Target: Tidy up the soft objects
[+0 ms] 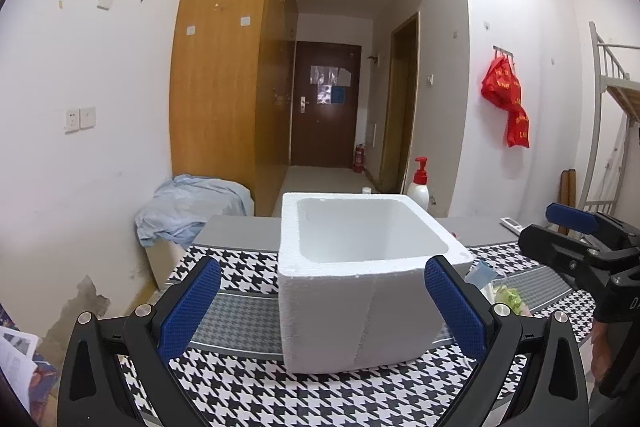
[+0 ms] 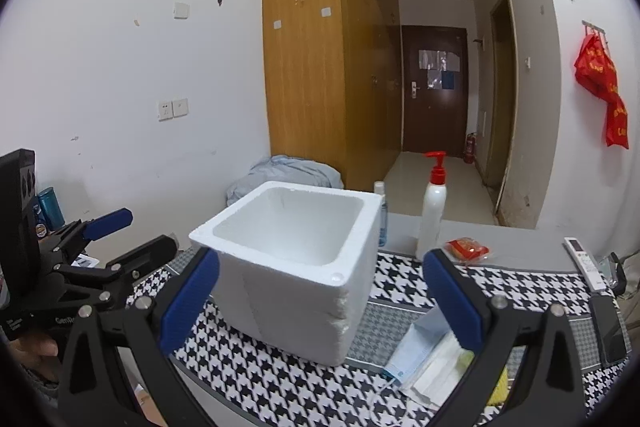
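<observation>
We see a white foam box (image 1: 360, 291) standing upright on the houndstooth cloth (image 1: 248, 383) of the table. Our left tongs (image 1: 320, 311) are spread wide apart in front of it, holding nothing. Our right tongs (image 2: 320, 303) gape too, and beneath them, just beside the box, lie a blue face mask (image 2: 416, 351) and white packets (image 2: 436, 371).

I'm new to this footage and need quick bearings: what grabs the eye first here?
A white foam box, open and empty, sits mid-table on a houndstooth cloth. To its right lie a blue face mask and, farther back, a red-pump bottle. Both grippers, left and right, have their blue jaws wide open, holding nothing.
</observation>
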Tool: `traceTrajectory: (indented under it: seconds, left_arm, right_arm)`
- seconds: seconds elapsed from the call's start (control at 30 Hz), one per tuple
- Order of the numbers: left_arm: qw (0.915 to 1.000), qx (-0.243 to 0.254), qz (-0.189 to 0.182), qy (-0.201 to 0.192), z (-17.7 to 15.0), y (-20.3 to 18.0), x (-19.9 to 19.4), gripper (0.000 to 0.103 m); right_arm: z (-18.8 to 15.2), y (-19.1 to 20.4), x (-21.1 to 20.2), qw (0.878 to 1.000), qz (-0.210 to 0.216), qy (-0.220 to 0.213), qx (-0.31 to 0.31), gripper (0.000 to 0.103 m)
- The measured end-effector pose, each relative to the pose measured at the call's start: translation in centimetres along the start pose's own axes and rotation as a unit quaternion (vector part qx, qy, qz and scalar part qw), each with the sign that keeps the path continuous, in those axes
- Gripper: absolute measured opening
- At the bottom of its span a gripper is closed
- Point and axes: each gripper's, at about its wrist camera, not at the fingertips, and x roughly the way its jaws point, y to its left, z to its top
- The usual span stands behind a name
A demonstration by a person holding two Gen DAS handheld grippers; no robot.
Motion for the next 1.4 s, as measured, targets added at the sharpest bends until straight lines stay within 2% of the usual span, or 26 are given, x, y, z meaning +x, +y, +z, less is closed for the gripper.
traceTrajectory:
  seconds: [0.5,0.83,0.97,1.27,1.4]
  left_arm:
    - [0.9992,-0.004,-0.034,-0.023,-1.2,-3.0,0.0,0.102]
    - [0.9989,-0.005,-0.038,-0.026,-1.9,-4.1,0.3,0.102]
    - [0.9988,0.007,-0.031,-0.039,-2.2,-5.0,0.1,0.102]
    - [0.9976,0.009,-0.066,-0.015,-2.9,-6.6,1.1,0.102]
    - [0.9967,0.02,-0.074,-0.026,-3.3,-7.4,0.8,0.102]
  right_arm:
    - [-2.7,-3.6,-1.2,1.0,-0.021,0.003,0.021,0.103]
    - [-4.1,-5.6,-1.6,0.999,-0.022,0.004,0.028,0.103]
    - [-4.7,-6.2,-1.9,0.999,-0.026,0.002,0.032,0.103]
    - [-6.0,-7.7,-2.7,0.999,-0.041,0.0,0.032,0.103]
    - [-6.6,-8.8,-3.3,0.998,-0.049,0.002,0.044,0.103]
